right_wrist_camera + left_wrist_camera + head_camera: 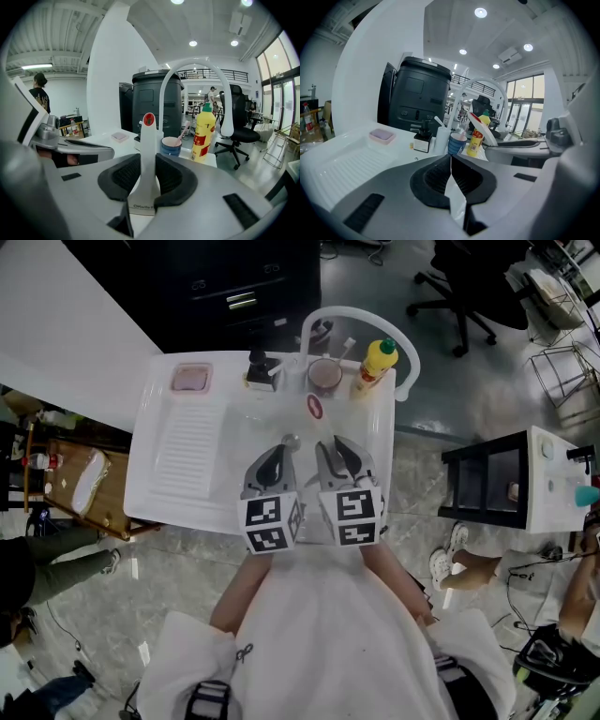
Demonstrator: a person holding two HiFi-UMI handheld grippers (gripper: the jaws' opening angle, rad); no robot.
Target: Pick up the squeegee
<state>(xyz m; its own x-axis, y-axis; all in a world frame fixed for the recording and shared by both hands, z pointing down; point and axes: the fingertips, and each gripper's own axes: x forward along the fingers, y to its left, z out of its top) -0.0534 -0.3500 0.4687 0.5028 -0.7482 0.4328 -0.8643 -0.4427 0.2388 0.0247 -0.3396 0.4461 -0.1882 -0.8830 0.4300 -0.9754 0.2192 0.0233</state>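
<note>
Fingers [117, 176] of the right gripper [149, 168] clamp the white, red-tipped squeegee [148, 140].

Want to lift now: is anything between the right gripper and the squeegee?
Nothing visible. The right gripper has its jaws closed on the squeegee handle; the cup and yellow bottle stand beyond its tip.

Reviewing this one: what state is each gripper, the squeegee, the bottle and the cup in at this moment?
right gripper: shut on the squeegee's handle.
left gripper: shut, nothing between its jaws.
squeegee: clamped by its white handle, with the red-ringed end pointing away from the person.
yellow bottle: upright, cap on.
cup: upright.
</note>
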